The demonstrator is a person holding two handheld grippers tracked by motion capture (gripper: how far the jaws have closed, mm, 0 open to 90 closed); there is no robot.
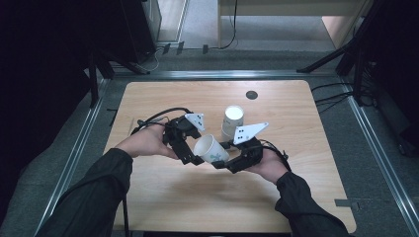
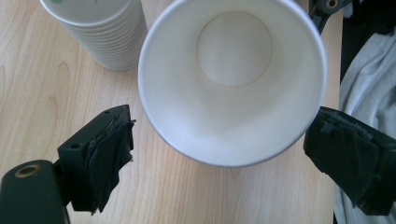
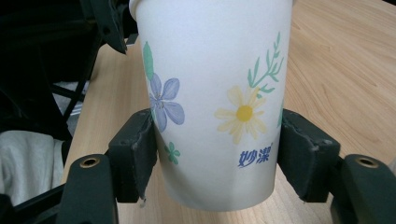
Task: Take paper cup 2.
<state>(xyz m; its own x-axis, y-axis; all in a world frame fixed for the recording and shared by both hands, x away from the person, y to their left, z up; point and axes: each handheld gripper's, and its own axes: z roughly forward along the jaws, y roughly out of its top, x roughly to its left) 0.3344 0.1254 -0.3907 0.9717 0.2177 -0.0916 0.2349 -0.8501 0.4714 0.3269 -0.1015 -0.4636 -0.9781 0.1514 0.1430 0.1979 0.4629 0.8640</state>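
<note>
A white paper cup [image 1: 211, 149] printed with flowers hangs tilted over the wooden table [image 1: 197, 202], its mouth turned toward my left gripper [image 1: 196, 150]. My right gripper [image 3: 219, 156] is shut on the paper cup [image 3: 215, 93], both pads pressed against its lower sides. In the left gripper view I look straight into the cup's empty inside [image 2: 233, 79]. There my left gripper [image 2: 229, 158] is open, its pads wide apart on either side of the rim and touching nothing. A stack of the same cups [image 1: 232, 121] stands upright just behind.
The cup stack [image 2: 100, 32] is close beyond the held cup's rim. A small dark round disc [image 1: 251, 95] sits in the table's far side. Grey cloth [image 2: 366, 70] hangs past the table edge. Dark stands and cables ring the table.
</note>
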